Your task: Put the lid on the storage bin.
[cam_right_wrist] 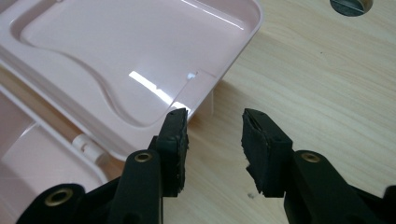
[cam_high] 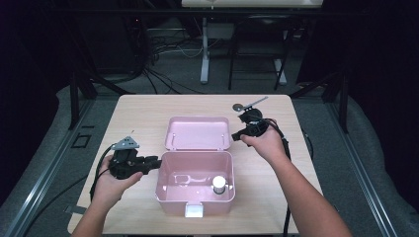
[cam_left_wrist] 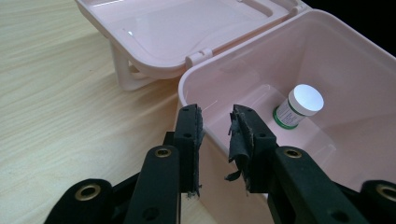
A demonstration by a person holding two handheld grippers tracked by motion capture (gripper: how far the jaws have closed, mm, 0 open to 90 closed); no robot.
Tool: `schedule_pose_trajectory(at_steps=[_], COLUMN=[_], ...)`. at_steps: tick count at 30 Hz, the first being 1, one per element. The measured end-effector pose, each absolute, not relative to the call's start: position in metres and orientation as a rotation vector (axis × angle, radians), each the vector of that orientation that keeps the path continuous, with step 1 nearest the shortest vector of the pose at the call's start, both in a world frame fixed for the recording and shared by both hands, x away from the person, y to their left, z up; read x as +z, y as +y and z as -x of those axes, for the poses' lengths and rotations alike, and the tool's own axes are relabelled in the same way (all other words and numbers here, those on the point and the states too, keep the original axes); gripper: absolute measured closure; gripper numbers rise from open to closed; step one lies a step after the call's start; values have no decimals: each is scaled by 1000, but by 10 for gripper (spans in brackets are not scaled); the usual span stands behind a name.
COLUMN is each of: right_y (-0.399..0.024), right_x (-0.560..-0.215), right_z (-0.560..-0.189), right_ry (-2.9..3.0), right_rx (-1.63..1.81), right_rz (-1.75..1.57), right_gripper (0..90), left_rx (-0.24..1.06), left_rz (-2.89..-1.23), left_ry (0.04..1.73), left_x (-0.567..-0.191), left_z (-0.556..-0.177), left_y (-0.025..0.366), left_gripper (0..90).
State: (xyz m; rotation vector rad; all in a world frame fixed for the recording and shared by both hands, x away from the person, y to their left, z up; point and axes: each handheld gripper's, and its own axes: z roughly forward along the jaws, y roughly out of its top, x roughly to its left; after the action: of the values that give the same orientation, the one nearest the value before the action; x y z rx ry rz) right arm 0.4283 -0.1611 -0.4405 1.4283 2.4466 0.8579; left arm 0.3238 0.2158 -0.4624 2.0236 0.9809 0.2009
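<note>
A pink plastic box (cam_high: 195, 202) stands open at the table's middle, its lid (cam_high: 197, 133) folded back flat behind it. Inside, at the right, stands a small bottle with a white cap (cam_high: 219, 184) (cam_left_wrist: 299, 107). My left gripper (cam_high: 157, 163) (cam_left_wrist: 217, 128) is at the box's left wall (cam_left_wrist: 187, 88), one jaw outside the rim and one over the inside, with a gap left, so it is open. My right gripper (cam_high: 236, 134) (cam_right_wrist: 212, 135) stands open just off the lid's right corner (cam_right_wrist: 205, 88), with bare table between its jaws.
A small round metal piece (cam_high: 238, 106) (cam_right_wrist: 350, 5) lies on the wooden table (cam_high: 138, 113) behind the right hand, with a thin grey stick (cam_high: 257, 101) beside it. Cables trail from both grippers. Dark floor and frame legs surround the table.
</note>
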Motion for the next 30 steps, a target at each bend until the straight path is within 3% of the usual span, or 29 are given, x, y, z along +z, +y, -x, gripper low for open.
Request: schedule_pose_trajectory(at_steps=[30], right_y=[-146], right_x=[-471], right_z=[-473], right_ry=[2278], right_rx=[969], right_rz=[-1701], right_gripper=[590], left_rx=[199], left_rz=[-2045], left_ry=[970], left_x=[-467], left_z=[-323], left_y=[212], left_gripper=[783])
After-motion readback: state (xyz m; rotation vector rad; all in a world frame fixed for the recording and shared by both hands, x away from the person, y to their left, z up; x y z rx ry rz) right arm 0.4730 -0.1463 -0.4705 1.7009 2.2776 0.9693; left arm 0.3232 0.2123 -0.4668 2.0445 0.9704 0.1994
